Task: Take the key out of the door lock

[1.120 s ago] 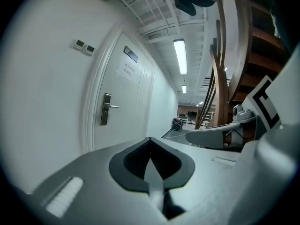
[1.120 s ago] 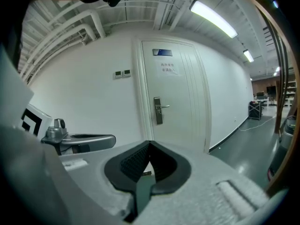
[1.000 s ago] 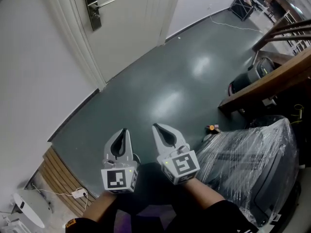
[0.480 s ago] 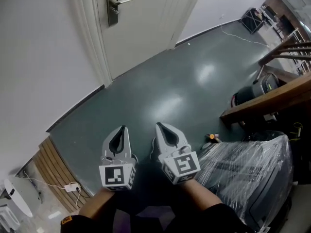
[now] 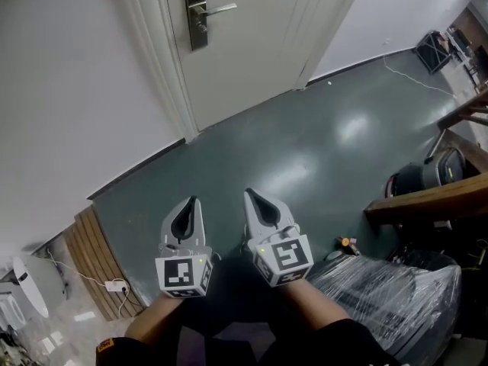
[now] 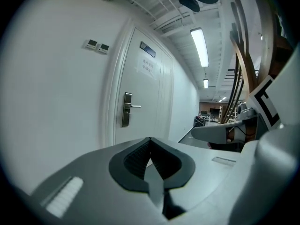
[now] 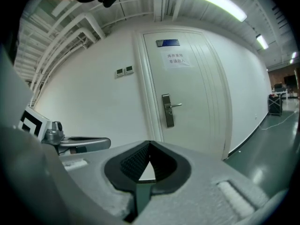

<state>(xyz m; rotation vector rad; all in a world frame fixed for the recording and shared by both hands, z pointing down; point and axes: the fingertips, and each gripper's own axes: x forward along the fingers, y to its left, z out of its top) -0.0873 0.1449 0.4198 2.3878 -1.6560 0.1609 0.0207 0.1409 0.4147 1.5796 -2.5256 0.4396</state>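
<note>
A white door (image 5: 252, 44) stands shut ahead, a couple of steps away across the dark green floor. Its metal lock plate (image 5: 196, 12) carries a lever handle (image 5: 219, 10); the key is too small to make out. The plate also shows in the left gripper view (image 6: 126, 109) and the right gripper view (image 7: 167, 110). My left gripper (image 5: 191, 203) and right gripper (image 5: 248, 197) are held side by side low in the head view, both shut and holding nothing, pointing toward the door. Their closed tips show in their own views: left gripper (image 6: 150, 138), right gripper (image 7: 150, 143).
A plastic-wrapped bulky object (image 5: 393, 300) sits close at my right, beneath a wooden beam (image 5: 427, 200). A black round appliance (image 5: 427, 175) is beyond it. A slatted wood panel (image 5: 91, 254) and a white plug strip (image 5: 116, 285) lie at the left wall. A cable (image 5: 415, 78) runs across the far floor.
The door and lock plate have shifted rightward and lower in the head view, appearing slightly nearer. Both grippers keep the same shut pose in front of me.
</note>
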